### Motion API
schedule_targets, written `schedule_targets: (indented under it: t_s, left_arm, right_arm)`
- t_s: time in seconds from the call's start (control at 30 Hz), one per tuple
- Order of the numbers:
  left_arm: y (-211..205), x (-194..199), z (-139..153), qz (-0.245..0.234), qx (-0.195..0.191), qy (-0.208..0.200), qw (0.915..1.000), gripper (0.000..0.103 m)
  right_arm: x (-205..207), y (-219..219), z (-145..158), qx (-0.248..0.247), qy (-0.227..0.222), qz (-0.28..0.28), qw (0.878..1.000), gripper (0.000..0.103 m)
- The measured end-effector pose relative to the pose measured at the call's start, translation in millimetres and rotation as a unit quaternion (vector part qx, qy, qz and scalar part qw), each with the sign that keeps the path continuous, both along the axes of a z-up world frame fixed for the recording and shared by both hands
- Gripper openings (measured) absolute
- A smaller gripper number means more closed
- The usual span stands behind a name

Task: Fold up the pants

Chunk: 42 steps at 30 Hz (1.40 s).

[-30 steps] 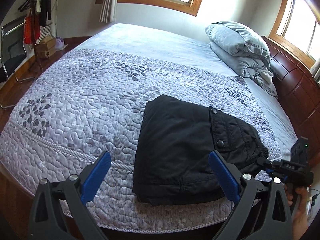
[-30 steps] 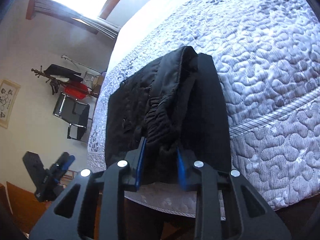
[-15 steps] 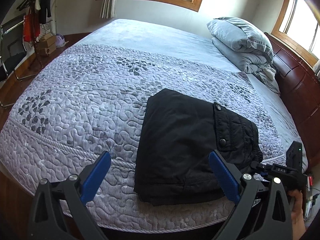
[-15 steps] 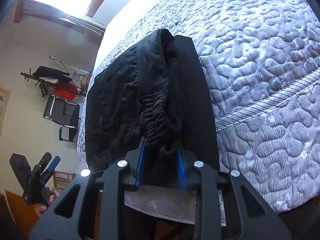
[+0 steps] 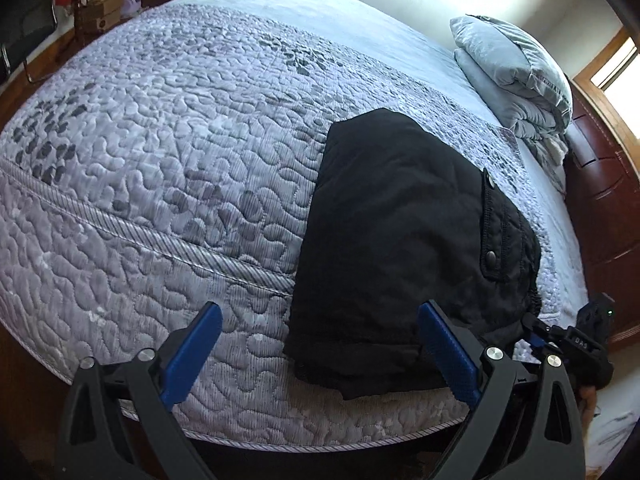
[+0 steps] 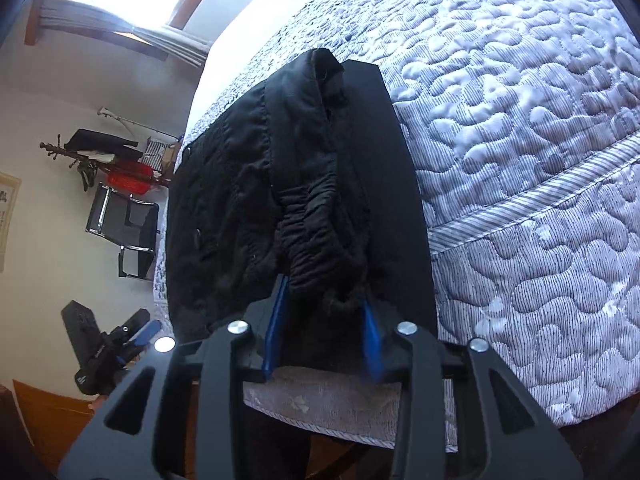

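The black pants (image 5: pixel 400 240) lie folded in a thick bundle at the near edge of the bed (image 5: pixel 160 160), on the quilted cover, toward its right side. My left gripper (image 5: pixel 320 344) hangs over that near edge with its jaws spread wide and nothing between them; the bundle's near left corner sits just beyond my right-hand pad. My right gripper (image 6: pixel 324 336) is at the bundle's right end. Its jaws have just been opening, and the gathered waistband (image 6: pixel 320 240) lies between the blue pads, which now stand slightly off the cloth. Folded bedding (image 5: pixel 516 76) sits far right.
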<state>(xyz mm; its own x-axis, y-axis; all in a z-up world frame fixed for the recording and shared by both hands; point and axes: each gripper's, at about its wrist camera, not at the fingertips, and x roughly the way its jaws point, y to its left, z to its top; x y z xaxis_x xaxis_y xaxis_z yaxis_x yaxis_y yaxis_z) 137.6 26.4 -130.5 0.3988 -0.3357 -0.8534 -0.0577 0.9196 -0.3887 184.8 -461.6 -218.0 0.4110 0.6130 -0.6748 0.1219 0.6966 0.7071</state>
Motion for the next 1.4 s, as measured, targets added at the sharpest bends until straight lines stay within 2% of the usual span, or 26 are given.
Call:
schedule_targets:
  t_s: [0.07,0.1,0.2,0.27,0.33,0.47,0.7,0.83,1.03,1.2,1.27,1.33,1.4]
  left_arm:
    - [9,5,-4,-0.001,-0.049,0.017,0.9986,0.099]
    - [15,8,-7,0.000,-0.080,0.029,0.9964,0.099]
    - [31,18,-22,0.012,-0.146,0.067,0.9870,0.099]
    - [36,24,-31,0.007,-0.171,0.088,0.9814,0.099]
    - [38,31,-45,-0.011,-0.221,0.111,0.9690,0.099]
    - [37,42,-64,-0.028,-0.277,0.139,0.9504,0.099]
    - [26,60,-82,-0.071,-0.271,0.149,0.9482,0.099]
    - [16,70,-88,-0.097,-0.296,0.157,0.9371,0.099]
    - [2,85,-88,-0.131,-0.297,0.163,0.9317,0.099]
    - [-14,93,-89,-0.158,-0.282,0.173,0.9304,0.099]
    - [-19,95,-90,-0.161,-0.281,0.179,0.9290,0.099]
    - [-21,94,-94,-0.159,-0.284,0.185,0.9274,0.099]
    - [-23,95,-95,-0.156,-0.287,0.190,0.9259,0.099]
  right_arm:
    - [-1,-8,4,0.005,-0.005,-0.003,1.000,0.042]
    - [-3,-13,6,0.012,-0.009,-0.008,1.000,0.049]
    - [-8,-26,14,0.029,-0.020,-0.017,0.999,0.050]
    - [-10,-34,21,0.028,-0.028,-0.020,0.999,0.050]
    - [-12,-42,26,0.023,-0.033,-0.020,0.999,0.050]
    - [-14,-53,29,0.014,-0.033,-0.024,0.999,0.052]
    - [-13,-58,19,0.010,-0.020,-0.023,0.999,0.054]
    - [-8,-54,13,0.010,-0.014,-0.019,1.000,0.054]
    - [1,-48,8,0.013,-0.012,-0.007,1.000,0.054]
    - [6,-48,5,0.020,-0.014,0.003,1.000,0.059]
    - [9,-51,2,0.036,-0.017,0.004,0.999,0.063]
    - [12,-55,-4,0.067,-0.018,0.013,0.997,0.073]
    - [16,-56,-8,0.083,-0.016,0.022,0.996,0.076]
